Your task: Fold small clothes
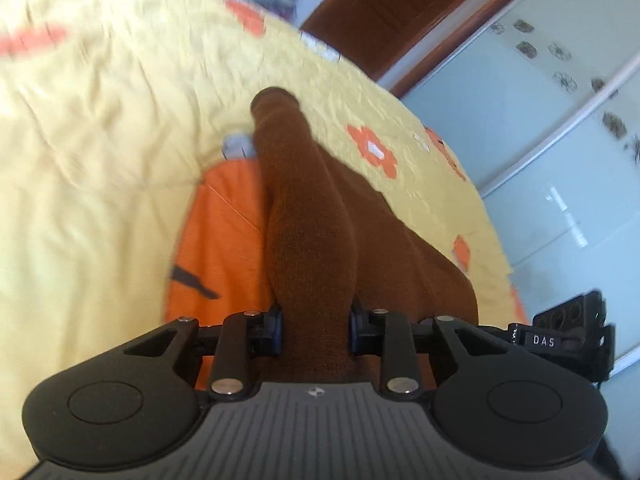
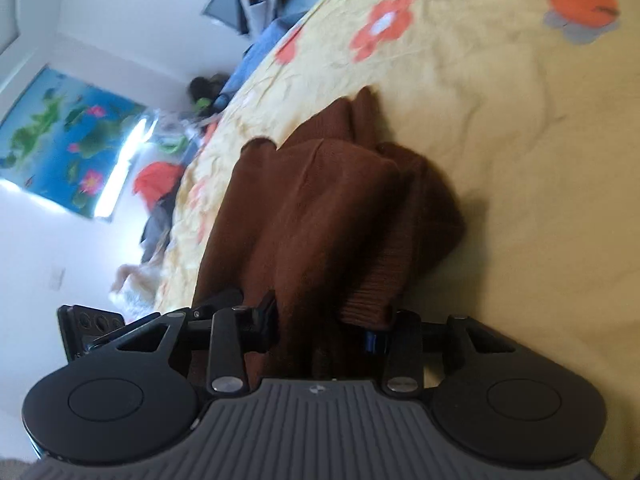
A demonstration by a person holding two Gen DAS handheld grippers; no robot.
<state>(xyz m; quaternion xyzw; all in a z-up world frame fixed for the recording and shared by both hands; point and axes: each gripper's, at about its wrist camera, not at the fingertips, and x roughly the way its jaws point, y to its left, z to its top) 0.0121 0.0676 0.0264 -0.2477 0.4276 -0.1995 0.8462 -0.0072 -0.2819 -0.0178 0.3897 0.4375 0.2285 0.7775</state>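
Observation:
A small brown knitted garment (image 1: 312,216) hangs from both grippers over a yellow bedspread (image 1: 100,140). My left gripper (image 1: 315,330) is shut on a bunched part of it, and a sleeve-like tube stretches away from the jaws. In the right wrist view my right gripper (image 2: 326,326) is shut on the brown garment (image 2: 320,208) near its ribbed hem; the rest of it lies crumpled on the bedspread (image 2: 520,160). The other gripper's black body shows at the edge of each view (image 1: 572,340).
The bedspread carries orange flower prints (image 1: 374,152) and an orange patch (image 1: 220,240). A light wardrobe door (image 1: 540,120) and a brown wooden door (image 1: 400,8) stand beyond the bed edge. More clothes (image 2: 160,184) and a picture (image 2: 68,148) sit by the far wall.

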